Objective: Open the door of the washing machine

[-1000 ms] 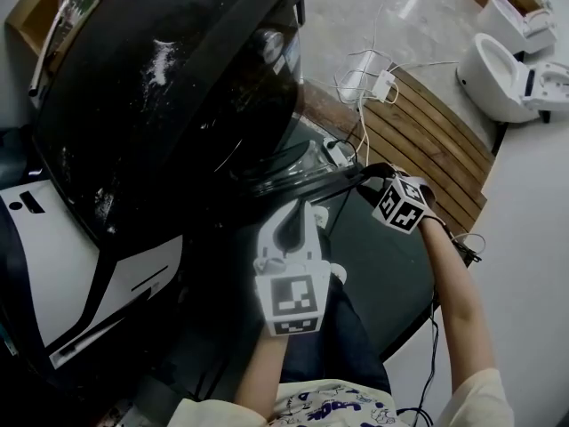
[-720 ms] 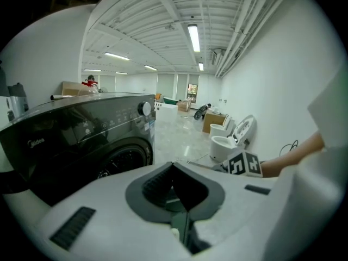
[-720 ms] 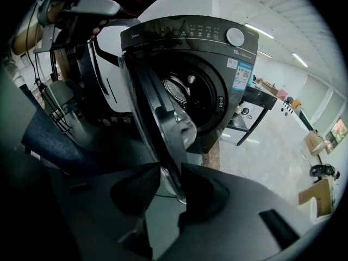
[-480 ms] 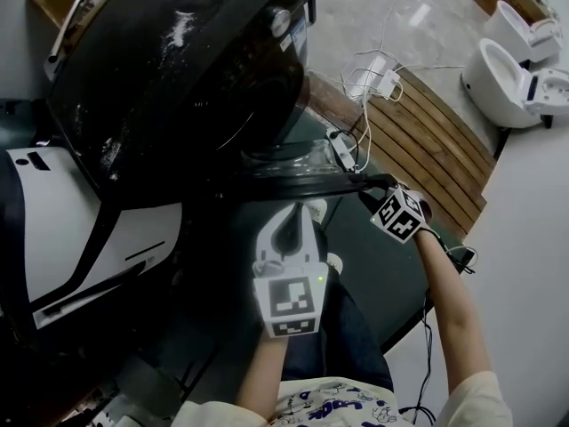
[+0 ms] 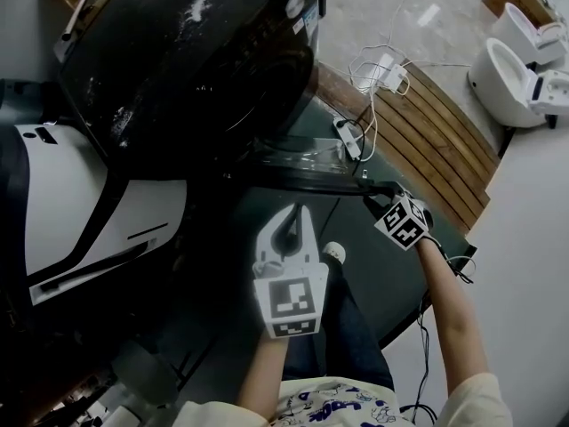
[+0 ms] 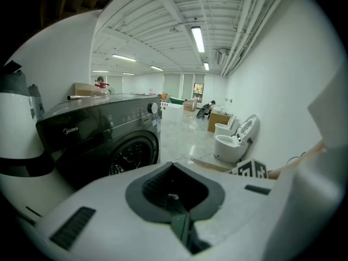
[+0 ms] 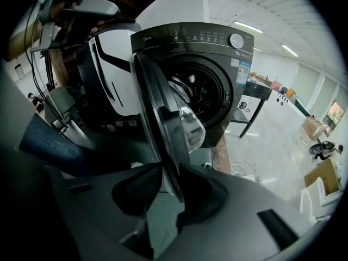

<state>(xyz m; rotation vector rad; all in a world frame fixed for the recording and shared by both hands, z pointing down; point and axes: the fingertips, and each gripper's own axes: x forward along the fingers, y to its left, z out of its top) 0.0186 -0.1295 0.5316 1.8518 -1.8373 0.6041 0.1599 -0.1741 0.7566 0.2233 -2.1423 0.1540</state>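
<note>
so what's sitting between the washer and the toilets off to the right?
In the head view, a slatted wooden platform with white power strips and cables on it lies between the washing machine and the toilets, then pale bare floor.

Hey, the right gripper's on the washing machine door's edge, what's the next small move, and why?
Probably swing the door a little wider. The right gripper, whose fingers have just been closing, has the door's rim between them, and the door stands out from the washing machine, not yet swung fully back.
</note>
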